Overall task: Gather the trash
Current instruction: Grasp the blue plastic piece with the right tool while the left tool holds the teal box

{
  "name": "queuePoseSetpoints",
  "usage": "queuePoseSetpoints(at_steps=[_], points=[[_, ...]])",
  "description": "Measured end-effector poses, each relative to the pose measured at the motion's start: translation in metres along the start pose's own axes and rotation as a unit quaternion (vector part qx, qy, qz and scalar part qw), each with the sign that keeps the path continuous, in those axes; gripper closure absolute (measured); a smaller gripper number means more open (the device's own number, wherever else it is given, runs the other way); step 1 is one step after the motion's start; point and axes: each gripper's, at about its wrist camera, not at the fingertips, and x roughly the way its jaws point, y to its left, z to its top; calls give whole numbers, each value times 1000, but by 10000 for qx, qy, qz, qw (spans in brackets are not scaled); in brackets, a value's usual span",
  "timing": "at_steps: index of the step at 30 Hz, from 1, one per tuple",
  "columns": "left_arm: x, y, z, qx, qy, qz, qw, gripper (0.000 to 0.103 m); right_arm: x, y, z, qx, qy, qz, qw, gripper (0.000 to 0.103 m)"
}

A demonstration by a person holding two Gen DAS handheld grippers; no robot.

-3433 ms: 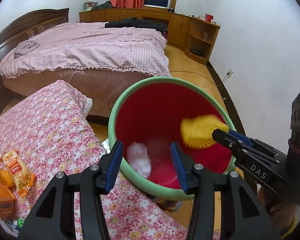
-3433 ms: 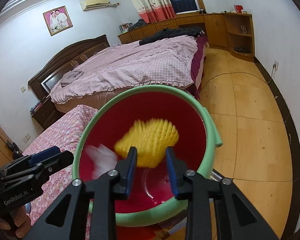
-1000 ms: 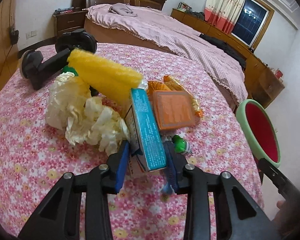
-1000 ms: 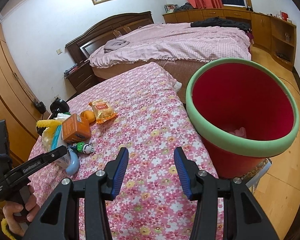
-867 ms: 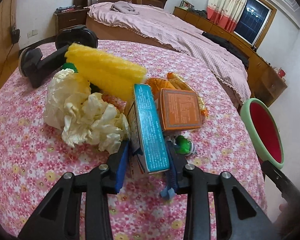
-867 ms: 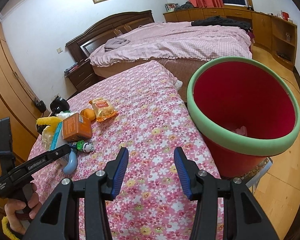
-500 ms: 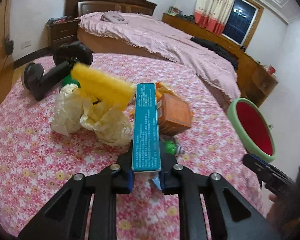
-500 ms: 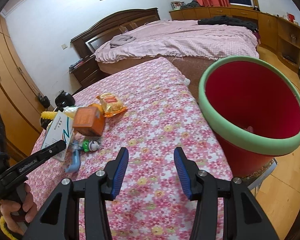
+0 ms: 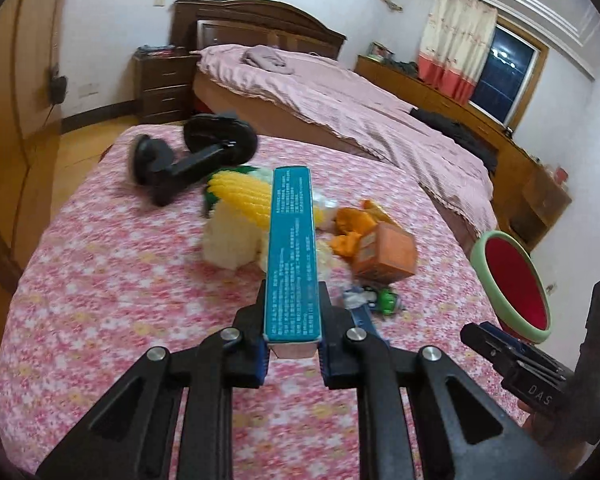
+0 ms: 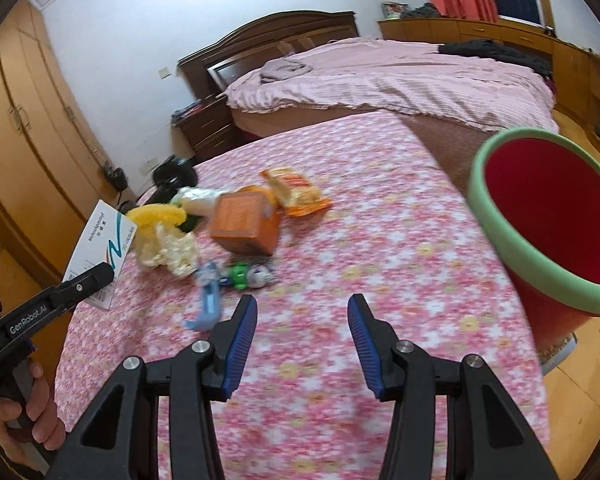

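Note:
My left gripper (image 9: 292,344) is shut on a flat blue-and-white carton (image 9: 293,252), held up off the table with its narrow blue edge toward the camera. In the right wrist view the same carton (image 10: 106,240) shows its white face at the far left, clamped by the left gripper (image 10: 100,276). My right gripper (image 10: 302,332) hangs open over the flowered tablecloth (image 10: 380,240) with nothing between its fingers. The red bin with a green rim (image 10: 548,216) stands off the table's right edge; it also appears as the bin (image 9: 512,284) in the left wrist view.
On the table lie a toy corn cob (image 9: 256,196), a crumpled pale wrapper (image 9: 232,244), an orange box (image 9: 388,256), a snack bag (image 10: 296,192), a small green toy (image 10: 244,274), a blue plastic piece (image 10: 208,308) and a black stand (image 9: 188,160). A bed (image 9: 340,96) lies beyond.
The left gripper closed on the carton and lifted it off the table, turning it edge-up. The right gripper swung left, away from the bin and toward the pile.

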Motion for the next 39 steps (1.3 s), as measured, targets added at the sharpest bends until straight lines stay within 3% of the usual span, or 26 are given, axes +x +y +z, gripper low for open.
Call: queuePoseSetpoints(at_steps=[9,16,20,25,29,39], points=[[-11,33,-7,-245,-4,308,9992,85,30,41,-7,-307,360,352,9983,52],[-12,61,-14,-520,60,521,9973,85,51,55,-8,-387,543,305,9973,53],[-14,69,-13,-563,23,592,9967,85,62,57,-6,-377,651,270,9968,60],[-16,67,-12,-511,-36,584,9970,85,67,57,-10,-421,694,216,9965,66],[-17,59,-11,-402,-78,528,9978,85,67,56,-12,-454,674,235,9964,82],[-20,29,-7,-101,-118,266,9995,85,22,44,-11,-396,241,311,9984,82]])
